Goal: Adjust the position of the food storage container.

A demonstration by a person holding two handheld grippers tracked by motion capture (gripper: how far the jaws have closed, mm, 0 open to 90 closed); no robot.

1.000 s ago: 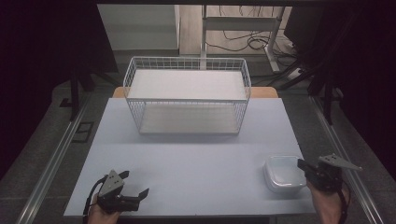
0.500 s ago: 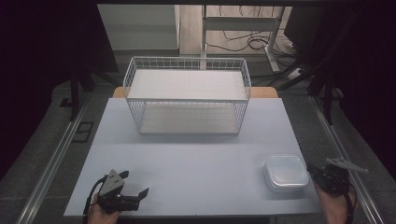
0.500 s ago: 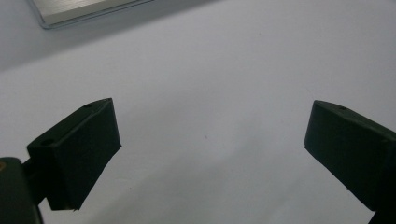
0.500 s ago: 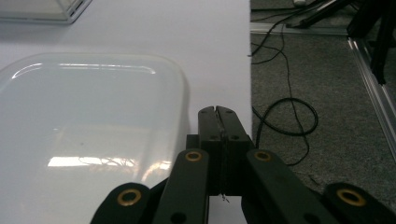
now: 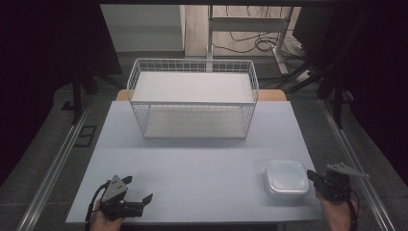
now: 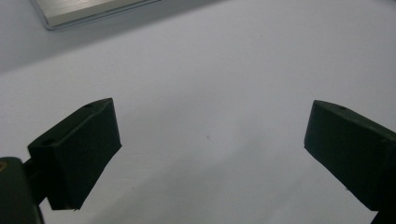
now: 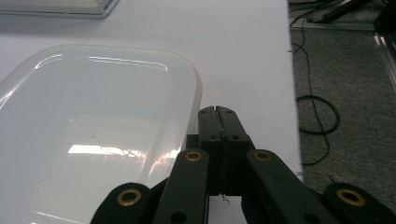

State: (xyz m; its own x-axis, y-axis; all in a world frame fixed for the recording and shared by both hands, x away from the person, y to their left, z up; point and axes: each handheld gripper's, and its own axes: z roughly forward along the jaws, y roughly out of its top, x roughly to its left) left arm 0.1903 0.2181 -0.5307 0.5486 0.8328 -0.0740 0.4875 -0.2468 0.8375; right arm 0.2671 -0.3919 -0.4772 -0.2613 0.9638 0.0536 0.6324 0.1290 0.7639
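Container [image 5: 286, 177] lidded, contents unseen — closed right claw [image 7: 218, 114] just beside

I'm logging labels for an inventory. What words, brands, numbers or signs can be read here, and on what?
None: no readable text in any view.
The plastic box has a plain lid.
The wire basket carries no tag.
The table is unmarked.

Pale table [image 5: 192, 159] sitting on grey carpet [image 5: 43, 178], metal rails [image 5: 55, 166] running along both sides. Desk frame [image 5: 250, 29] standing behind, cables [image 5: 262, 43] trailing on the lighter floor. Dark surroundings swallowing both flanks, possibly curtains. Light falling mostly on the tabletop.
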